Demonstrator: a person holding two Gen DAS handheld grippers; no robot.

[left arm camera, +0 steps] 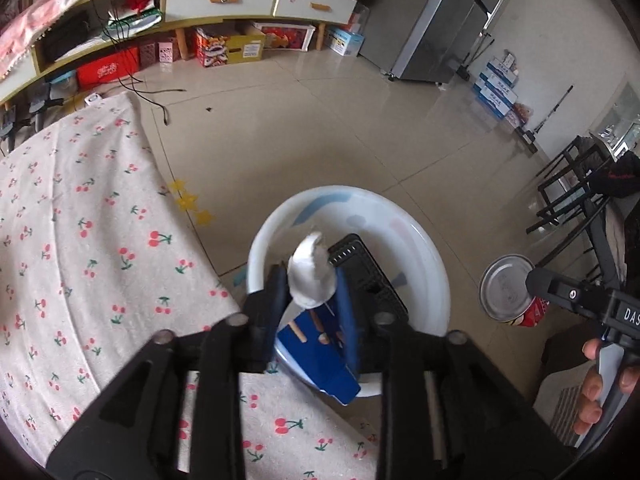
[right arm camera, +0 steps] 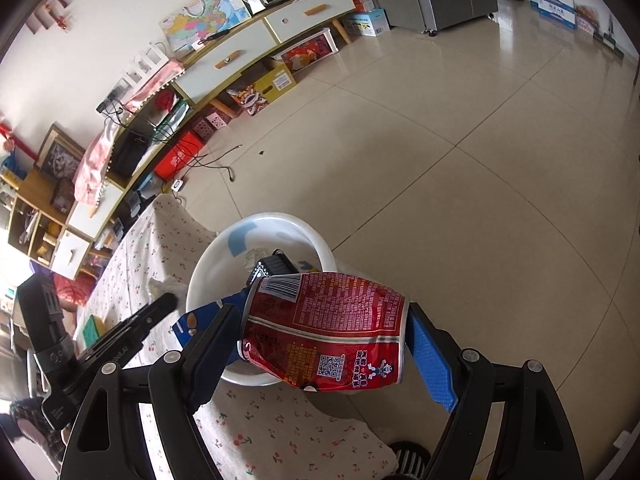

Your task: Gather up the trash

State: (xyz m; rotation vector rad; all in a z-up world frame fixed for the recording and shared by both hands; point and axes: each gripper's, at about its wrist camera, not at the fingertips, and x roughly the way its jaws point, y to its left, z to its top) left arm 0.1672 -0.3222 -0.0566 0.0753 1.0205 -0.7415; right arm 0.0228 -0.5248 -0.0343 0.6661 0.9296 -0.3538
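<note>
Risk first: my left gripper [left arm camera: 310,280] is released around the paper wad [left arm camera: 312,276] above the basin [left arm camera: 424,264]; it may stick. My right gripper [right arm camera: 324,320] grasps the red can [right arm camera: 324,320] beside, which could slip onto the floor.

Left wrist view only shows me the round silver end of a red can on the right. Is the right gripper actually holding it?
Observer: Yes. The right wrist view shows the red metal can lying sideways in the right gripper, with one of the blue pads against each end.
Operator: Is the can still in good shape?
Observer: No. Its printed side is dented and creased, with a barcode near one end and a QR code lower down.
</note>
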